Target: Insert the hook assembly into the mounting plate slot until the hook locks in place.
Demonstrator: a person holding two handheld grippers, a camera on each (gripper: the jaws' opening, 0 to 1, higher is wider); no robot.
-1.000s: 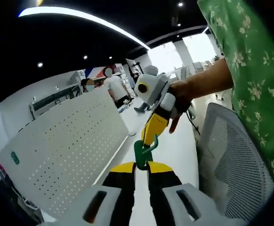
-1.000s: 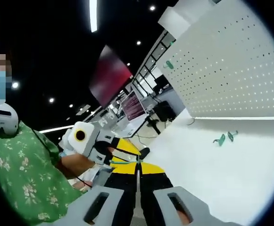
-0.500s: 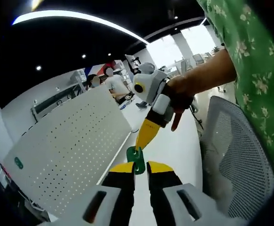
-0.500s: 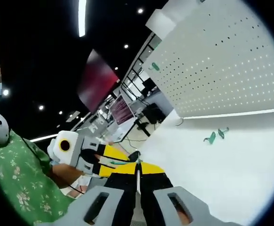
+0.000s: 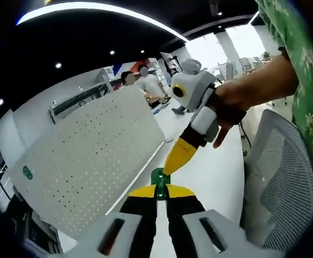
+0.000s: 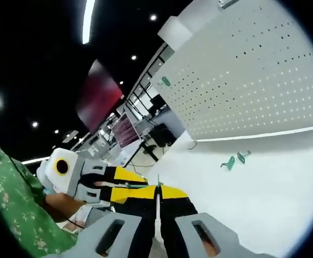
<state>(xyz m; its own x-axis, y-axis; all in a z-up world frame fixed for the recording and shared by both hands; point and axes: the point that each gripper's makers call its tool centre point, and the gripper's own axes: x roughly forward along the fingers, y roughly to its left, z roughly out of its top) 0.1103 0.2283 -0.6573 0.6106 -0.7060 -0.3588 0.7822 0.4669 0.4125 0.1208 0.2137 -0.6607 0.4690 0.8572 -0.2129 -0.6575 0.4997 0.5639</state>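
A green hook assembly (image 5: 158, 178) sits pinched between the yellow tips of my left gripper (image 5: 157, 191), which is shut on it. My right gripper (image 5: 176, 157) reaches in from the upper right, its yellow fingers closed on the top of the same green piece. In the right gripper view my right gripper (image 6: 157, 194) is shut on a thin green edge (image 6: 158, 183), and the left gripper (image 6: 100, 181) lies to its left. The white perforated mounting plate (image 5: 86, 161) stands upright on the left, with a green hook (image 5: 26, 172) on it. That plate (image 6: 253, 80) also carries a green hook (image 6: 166, 81).
Two loose green hooks (image 6: 230, 162) (image 6: 242, 156) lie on the white table (image 6: 263, 188) below the plate. A grey mesh chair (image 5: 279, 177) stands at the right. A hand and a green flowered sleeve (image 5: 301, 80) hold the right gripper. People stand far behind (image 5: 148, 83).
Both views have shifted with the hands. The green piece has sunk deeper between my left jaws, its curved hook has gone out of sight, and the right gripper's tips have stayed on it.
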